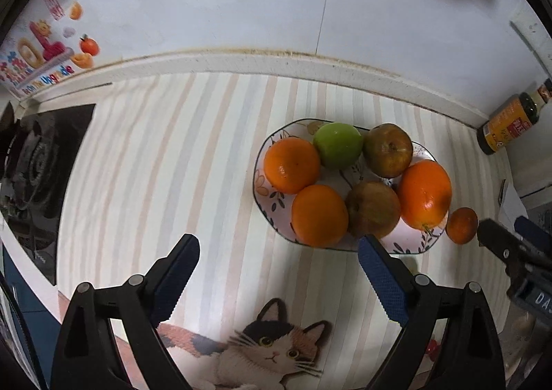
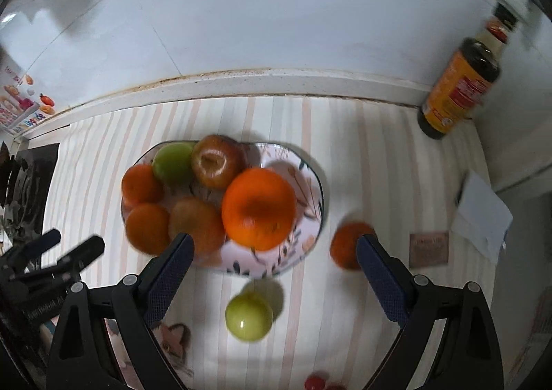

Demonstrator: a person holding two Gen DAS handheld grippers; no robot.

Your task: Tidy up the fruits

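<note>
the striped table point(image 2: 345, 155) carries a floral plate point(image 2: 307, 183) piled with oranges and apples. a small orange point(image 2: 345, 245) and a green apple point(image 2: 249, 317) lie just beside the plate. the left gripper point(image 1: 278, 272) and right gripper point(image 2: 272, 269) both gape wide, holding nothing.

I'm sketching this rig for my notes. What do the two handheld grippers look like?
Both match: the left gripper and right gripper have black angular plastic frames with silver pivot screws, and long jaws faced with dark blue dimpled pads. No cables or sleeves show.
</note>
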